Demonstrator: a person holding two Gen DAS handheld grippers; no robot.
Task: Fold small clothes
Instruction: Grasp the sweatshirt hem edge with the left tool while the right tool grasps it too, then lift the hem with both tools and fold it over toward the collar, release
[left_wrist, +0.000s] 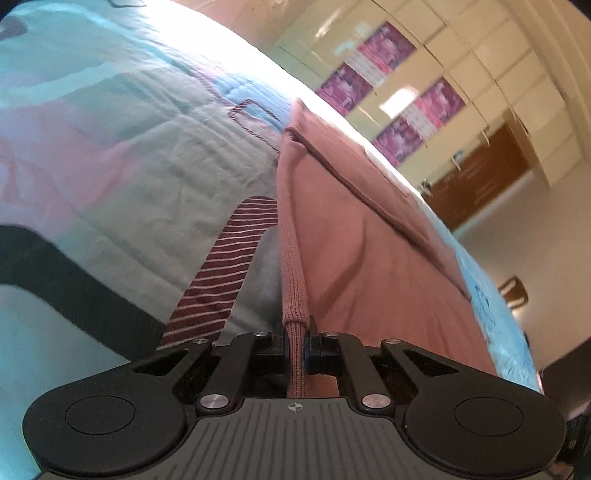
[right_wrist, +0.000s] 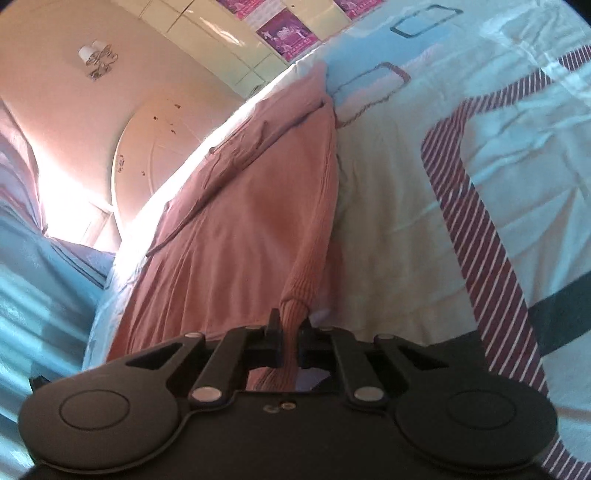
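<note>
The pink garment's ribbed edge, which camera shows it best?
The left wrist view: the pink garment shows its ribbed edge sharply, running straight into the shut left gripper. The right wrist view shows the ribbing too, pinched in the right gripper, but dimmer and softer.

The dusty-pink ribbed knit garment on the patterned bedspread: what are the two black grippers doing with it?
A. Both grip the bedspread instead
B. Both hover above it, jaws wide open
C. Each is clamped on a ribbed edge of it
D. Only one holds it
C: the left gripper and right gripper each pinch a ribbed edge of the pink garment between shut jaws.
</note>
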